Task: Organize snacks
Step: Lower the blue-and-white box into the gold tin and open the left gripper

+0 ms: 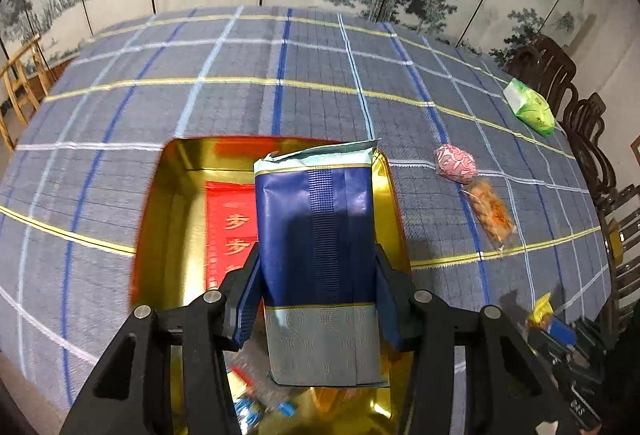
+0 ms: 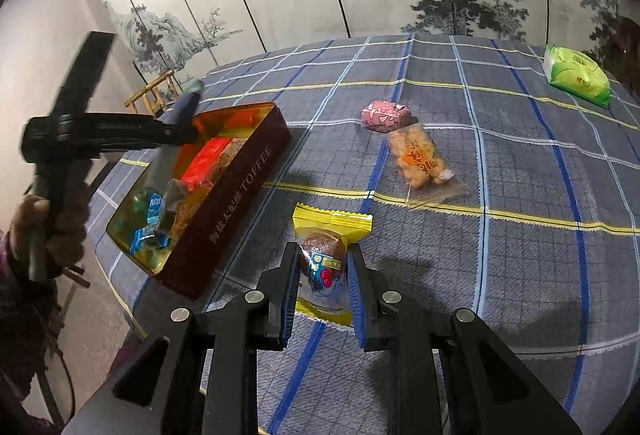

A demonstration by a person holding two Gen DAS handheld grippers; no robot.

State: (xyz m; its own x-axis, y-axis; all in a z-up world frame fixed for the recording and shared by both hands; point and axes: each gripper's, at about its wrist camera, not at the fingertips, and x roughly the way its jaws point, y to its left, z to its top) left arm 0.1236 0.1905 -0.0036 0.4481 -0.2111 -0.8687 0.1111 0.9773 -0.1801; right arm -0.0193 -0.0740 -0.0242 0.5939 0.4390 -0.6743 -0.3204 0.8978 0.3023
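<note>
My left gripper (image 1: 316, 255) is shut on a blue and silver snack pack (image 1: 316, 235), held over the gold-lined toffee tin (image 1: 168, 203). A red packet (image 1: 228, 231) lies in the tin, with small blue sweets at its near end. In the right wrist view the tin (image 2: 236, 203) shows its dark red wall, and the left gripper (image 2: 176, 131) hangs above it in a person's hand. My right gripper (image 2: 323, 259) is shut on a yellow-wrapped brown snack (image 2: 324, 255), lifted just above the cloth to the right of the tin.
On the blue checked tablecloth (image 2: 500, 235) lie a pink wrapped snack (image 2: 385, 115), a clear bag of orange crackers (image 2: 420, 159) and a green pack (image 2: 576, 75) at the far right. Dark wooden chairs (image 1: 560, 75) stand along the right edge. A painted screen closes the back.
</note>
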